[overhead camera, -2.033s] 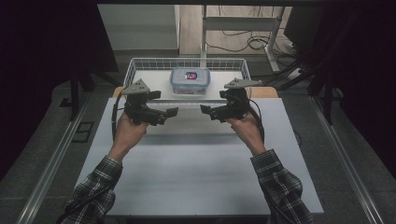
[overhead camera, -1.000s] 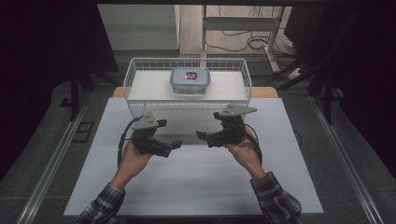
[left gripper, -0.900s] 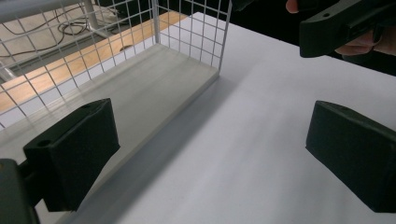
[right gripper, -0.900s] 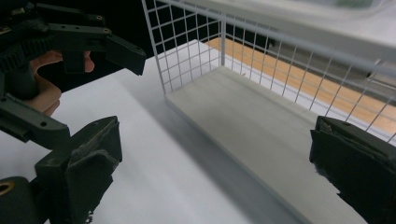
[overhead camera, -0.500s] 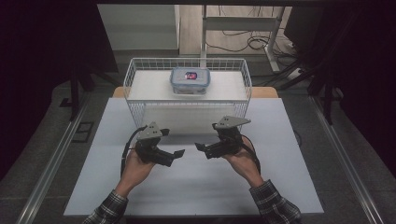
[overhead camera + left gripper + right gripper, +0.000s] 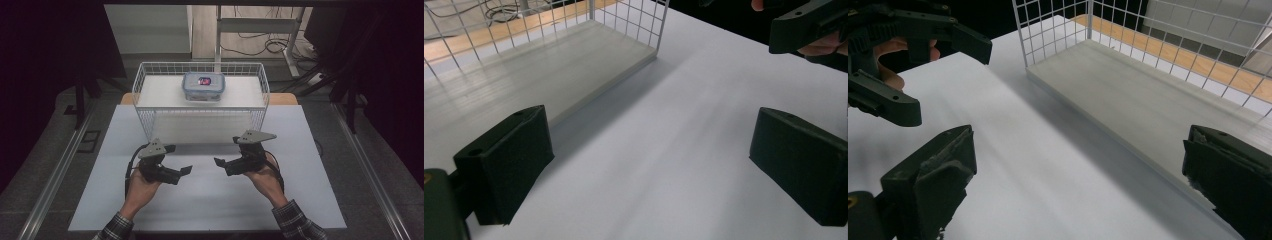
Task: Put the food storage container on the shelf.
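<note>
The lidded plastic container point(image 6: 203, 86) carries a small red and dark label on top of its lid, but any writing on it is too small to read from the high view. No other brand or lettering can be made out on the tools or the basket.

The container sits inside the white wire basket point(image 6: 150, 125), toward the far wall and roughly at the middle of the basket's width. It lies well beyond both tools, past the basket's near wall, and about midway between them from side to side.

The left tool point(image 6: 186, 171) is held above the white table point(image 6: 200, 205) on the near side of the basket, its jaws spread wide apart with nothing between them; in the left gripper view only bare table shows between the two black jaws, with a corner of the basket ahead. The right tool point(image 6: 219, 162) is likewise held near the basket's front wall, its jaws gaping and empty. The two tools point toward each other, tips near but apart, each held in one of the person's hands.
</note>
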The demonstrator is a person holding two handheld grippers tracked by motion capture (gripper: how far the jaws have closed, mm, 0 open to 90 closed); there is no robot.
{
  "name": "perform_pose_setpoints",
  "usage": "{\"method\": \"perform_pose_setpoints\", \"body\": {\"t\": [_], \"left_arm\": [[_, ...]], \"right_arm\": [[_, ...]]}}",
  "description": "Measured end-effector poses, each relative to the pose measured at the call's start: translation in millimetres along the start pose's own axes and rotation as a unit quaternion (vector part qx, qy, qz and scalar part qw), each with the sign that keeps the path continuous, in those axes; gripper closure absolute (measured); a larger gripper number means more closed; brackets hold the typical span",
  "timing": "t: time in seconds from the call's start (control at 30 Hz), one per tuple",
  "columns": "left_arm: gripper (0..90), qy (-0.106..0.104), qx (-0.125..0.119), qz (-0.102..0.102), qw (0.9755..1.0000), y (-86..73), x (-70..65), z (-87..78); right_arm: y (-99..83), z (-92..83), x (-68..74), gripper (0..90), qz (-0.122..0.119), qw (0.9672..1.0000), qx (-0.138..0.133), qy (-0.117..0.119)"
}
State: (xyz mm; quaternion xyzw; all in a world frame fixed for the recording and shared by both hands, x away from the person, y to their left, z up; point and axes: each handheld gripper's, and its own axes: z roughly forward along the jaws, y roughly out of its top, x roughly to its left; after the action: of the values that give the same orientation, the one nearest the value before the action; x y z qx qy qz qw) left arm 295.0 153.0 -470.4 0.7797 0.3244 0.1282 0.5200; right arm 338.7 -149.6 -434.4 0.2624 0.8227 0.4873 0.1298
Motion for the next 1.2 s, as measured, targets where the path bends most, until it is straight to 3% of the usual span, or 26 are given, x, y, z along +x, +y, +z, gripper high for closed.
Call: {"method": "perform_pose_setpoints", "body": {"t": [0.33, 0.73, 1.2], "left_arm": [[3.8, -0.008, -0.007, -0.004, 0.9999, -7.3, -7.5, -4.2], [3.7, -0.007, 0.014, -0.009, 0.9998, -26.6, -12.3, -4.2], [3.8, 0.001, 0.023, -0.02, 0.9995, -45.7, -13.8, -15.8]], "right_arm": [[-11.3, -1.4, 5.8, 1.6, -0.002, 0.9999, 0.011, 0.006], [-30.3, 1.1, 14.7, 1.7, -0.007, 0.9998, 0.019, 0.007], [-48.2, -2.6, 21.1, 1.6, 0.01, 0.9998, 0.016, 0.007]]}}
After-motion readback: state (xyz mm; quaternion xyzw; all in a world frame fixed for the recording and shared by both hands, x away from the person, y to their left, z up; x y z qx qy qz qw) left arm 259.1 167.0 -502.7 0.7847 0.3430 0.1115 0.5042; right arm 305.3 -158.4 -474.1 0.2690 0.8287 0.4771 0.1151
